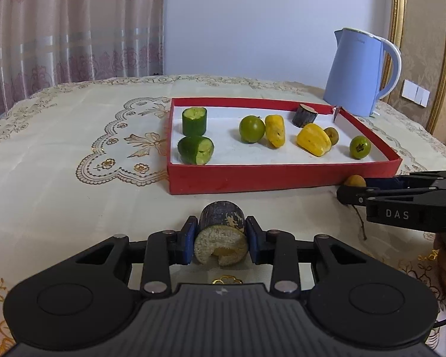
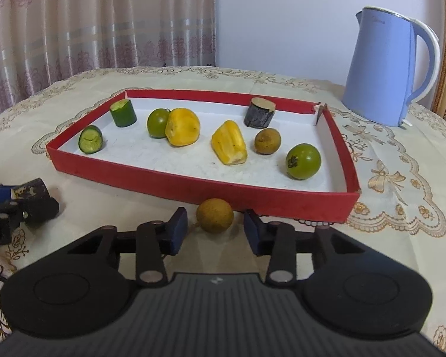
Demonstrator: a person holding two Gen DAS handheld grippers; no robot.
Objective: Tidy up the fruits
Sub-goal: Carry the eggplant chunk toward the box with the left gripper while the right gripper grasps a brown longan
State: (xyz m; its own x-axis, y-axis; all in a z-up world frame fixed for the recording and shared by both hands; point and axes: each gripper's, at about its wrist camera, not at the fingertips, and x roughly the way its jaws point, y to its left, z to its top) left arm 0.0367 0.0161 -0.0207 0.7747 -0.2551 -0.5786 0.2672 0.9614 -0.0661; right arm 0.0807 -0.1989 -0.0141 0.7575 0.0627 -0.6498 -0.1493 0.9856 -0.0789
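Note:
A red tray with a white floor holds two cucumber pieces, two green round fruits, two yellow pieces, a brown longan and a dark sugarcane piece. My left gripper is shut on another dark sugarcane piece just before the tray's front wall; it also shows in the right wrist view. My right gripper is open around a brown longan lying on the cloth against the tray's front wall.
A blue electric kettle stands behind the tray's right corner. The table wears a cream embroidered cloth. A curtain hangs behind the table on the left.

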